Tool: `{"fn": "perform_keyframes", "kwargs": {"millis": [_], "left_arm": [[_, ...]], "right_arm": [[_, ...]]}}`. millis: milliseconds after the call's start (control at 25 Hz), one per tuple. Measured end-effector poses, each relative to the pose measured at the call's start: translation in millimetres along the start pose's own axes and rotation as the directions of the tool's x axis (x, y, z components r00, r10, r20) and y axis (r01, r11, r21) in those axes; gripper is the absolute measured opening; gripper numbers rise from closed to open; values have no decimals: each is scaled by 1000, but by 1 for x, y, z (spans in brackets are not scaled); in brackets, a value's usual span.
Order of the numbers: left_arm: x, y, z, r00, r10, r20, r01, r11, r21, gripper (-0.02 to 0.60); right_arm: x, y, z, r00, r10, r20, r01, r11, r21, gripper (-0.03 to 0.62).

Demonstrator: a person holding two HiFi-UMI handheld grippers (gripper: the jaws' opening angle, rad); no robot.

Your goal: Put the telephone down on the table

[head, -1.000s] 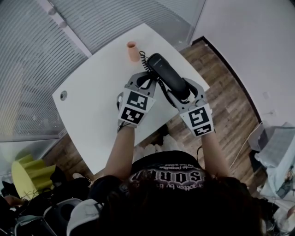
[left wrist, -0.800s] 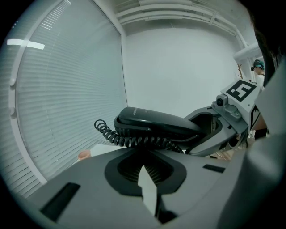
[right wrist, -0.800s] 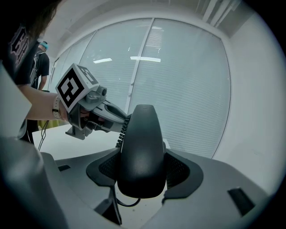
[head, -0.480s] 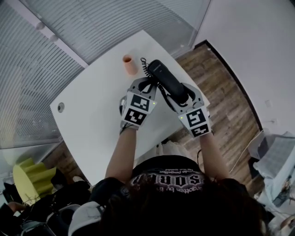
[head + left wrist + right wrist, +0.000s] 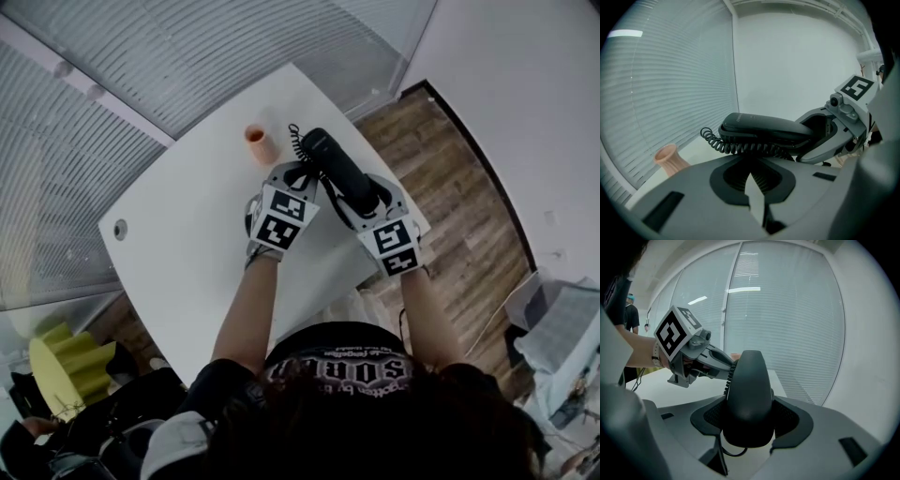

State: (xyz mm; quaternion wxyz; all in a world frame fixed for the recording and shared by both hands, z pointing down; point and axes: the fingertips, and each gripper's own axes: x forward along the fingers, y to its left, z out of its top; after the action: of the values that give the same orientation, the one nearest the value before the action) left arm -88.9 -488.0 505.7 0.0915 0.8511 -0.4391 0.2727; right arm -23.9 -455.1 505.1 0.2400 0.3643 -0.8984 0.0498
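The black telephone (image 5: 336,167) hangs level above the right end of the white table (image 5: 197,234). My right gripper (image 5: 367,199) is shut on its near end; in the right gripper view the rounded black body (image 5: 749,399) fills the space between the pads. My left gripper (image 5: 298,178) sits just left of the telephone, jaws nearly together around the coiled cord (image 5: 740,147) that runs under the telephone (image 5: 764,129). The right gripper (image 5: 834,133) shows at the far right of the left gripper view.
A small peach vase (image 5: 260,143) stands on the table just beyond and left of the left gripper, also in the left gripper view (image 5: 669,159). The table's right edge and wooden floor (image 5: 450,187) lie under the right gripper. Window blinds (image 5: 187,56) run behind the table.
Both grippers keep their hold and have shifted only slightly; the telephone stays in the air over the table's right end. The head view has tilted a little.
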Motion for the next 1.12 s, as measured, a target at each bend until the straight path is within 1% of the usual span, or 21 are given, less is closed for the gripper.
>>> {"fn": "perform_keyframes", "kwargs": {"millis": [120, 240, 400, 600, 840, 1120], "left_arm": [[18, 6, -9, 1000, -9, -13, 8, 1000, -10, 2], [27, 10, -11, 999, -8, -51, 7, 1000, -10, 2], [44, 11, -29, 996, -14, -91, 14, 1000, 2, 2], [58, 14, -43, 991, -30, -129, 28, 999, -19, 2], [71, 17, -51, 985, 1, -173, 0, 1000, 5, 2], [77, 15, -59, 982, -20, -188, 19, 1000, -9, 2]], "right_arm": [[12, -7, -8, 1000, 2, -20, -2, 1000, 12, 279], [23, -14, -16, 999, 7, -40, -6, 1000, 27, 279], [35, -16, -27, 996, 23, -85, -19, 999, 43, 279], [46, -18, -40, 991, 22, -130, -14, 998, 60, 279], [56, -22, -49, 985, 5, -171, 6, 998, 63, 279], [61, -24, -62, 975, 0, -221, 16, 997, 73, 279]]}}
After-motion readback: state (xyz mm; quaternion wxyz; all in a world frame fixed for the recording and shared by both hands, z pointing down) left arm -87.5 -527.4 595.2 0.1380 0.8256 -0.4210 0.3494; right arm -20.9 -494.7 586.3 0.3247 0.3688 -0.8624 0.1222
